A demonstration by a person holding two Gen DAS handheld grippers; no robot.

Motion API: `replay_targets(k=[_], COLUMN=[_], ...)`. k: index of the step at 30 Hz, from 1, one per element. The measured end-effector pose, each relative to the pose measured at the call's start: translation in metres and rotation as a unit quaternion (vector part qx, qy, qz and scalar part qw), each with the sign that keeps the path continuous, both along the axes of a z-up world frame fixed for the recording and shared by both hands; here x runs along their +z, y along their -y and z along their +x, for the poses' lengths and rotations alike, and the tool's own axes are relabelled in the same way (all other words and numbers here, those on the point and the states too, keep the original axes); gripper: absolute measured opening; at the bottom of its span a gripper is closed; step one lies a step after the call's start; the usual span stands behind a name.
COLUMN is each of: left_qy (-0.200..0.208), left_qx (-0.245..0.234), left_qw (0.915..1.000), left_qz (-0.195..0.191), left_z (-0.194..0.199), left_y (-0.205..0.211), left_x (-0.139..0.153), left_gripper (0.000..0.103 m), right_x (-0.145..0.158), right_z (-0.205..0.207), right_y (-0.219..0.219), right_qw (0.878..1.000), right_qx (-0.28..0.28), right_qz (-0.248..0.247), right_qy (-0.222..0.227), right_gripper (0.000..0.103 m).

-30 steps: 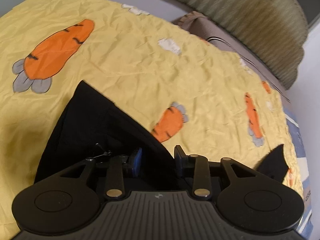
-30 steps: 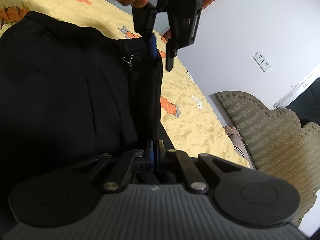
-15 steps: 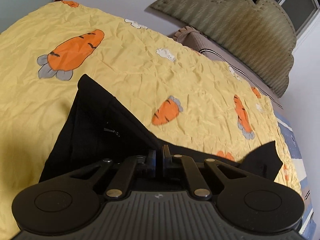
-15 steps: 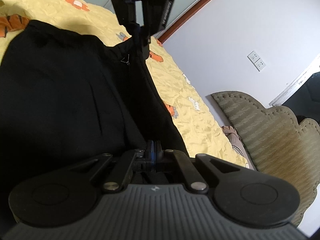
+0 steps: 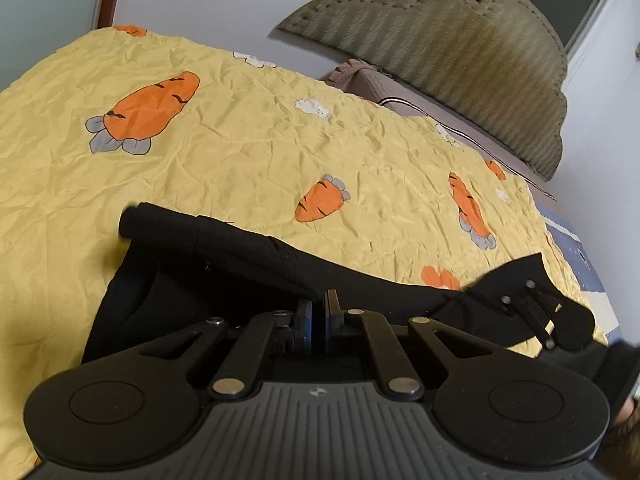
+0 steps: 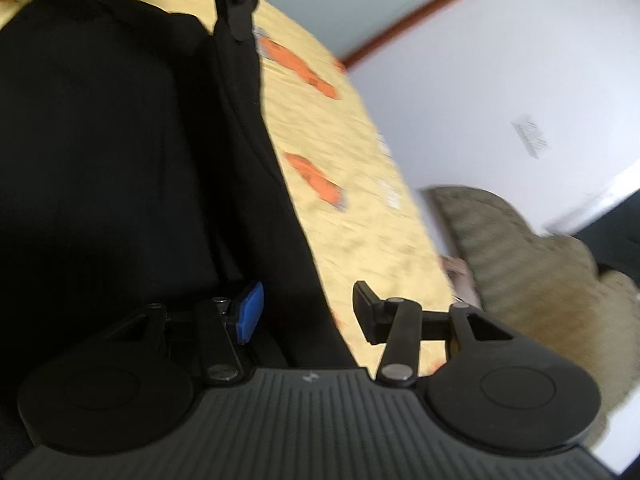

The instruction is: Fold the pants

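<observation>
On the bedspread (image 5: 240, 152), pants (image 5: 248, 252) stretch left-to-right; left gripper (image 5: 319, 316) fingers pinch them, right gripper (image 6: 308, 312) fingers spread.

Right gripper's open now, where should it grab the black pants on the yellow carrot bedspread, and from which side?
Take the black pants at the long edge that runs up between the open right gripper fingers, coming in from the yellow carrot bedspread side. That hem lies bare against the spread, while the left gripper looks shut on the far end.
</observation>
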State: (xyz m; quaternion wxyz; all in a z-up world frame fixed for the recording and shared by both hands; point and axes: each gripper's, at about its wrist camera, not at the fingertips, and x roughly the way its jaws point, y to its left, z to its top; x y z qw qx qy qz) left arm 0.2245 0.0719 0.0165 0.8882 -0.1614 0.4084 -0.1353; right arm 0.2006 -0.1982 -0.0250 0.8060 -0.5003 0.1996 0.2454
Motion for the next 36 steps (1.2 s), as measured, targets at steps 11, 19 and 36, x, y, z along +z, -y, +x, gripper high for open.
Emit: replay_targets(k=[11, 19, 36], left_qy=[0.009, 0.006, -0.022], left_qx=[0.008, 0.004, 0.005], left_qw=[0.9997, 0.9993, 0.9996], left_qz=[-0.020, -0.037, -0.016], left_z=[-0.051, -0.090, -0.129], left_y=[-0.025, -0.037, -0.039], left_x=[-0.012, -0.021, -0.050], left_gripper=[0.005, 0.005, 0.005], right_x=[0.001, -0.002, -0.013], right_z=[-0.031, -0.083, -0.105], right_y=[-0.015, -0.018, -0.018], right_qw=[0.998, 0.998, 0.998], right_qx=[0.029, 0.030, 0.028], right_qz=[-0.055, -0.049, -0.043], right_qy=[-0.016, -0.001, -0.027], right_gripper=[0.002, 0.002, 0.003])
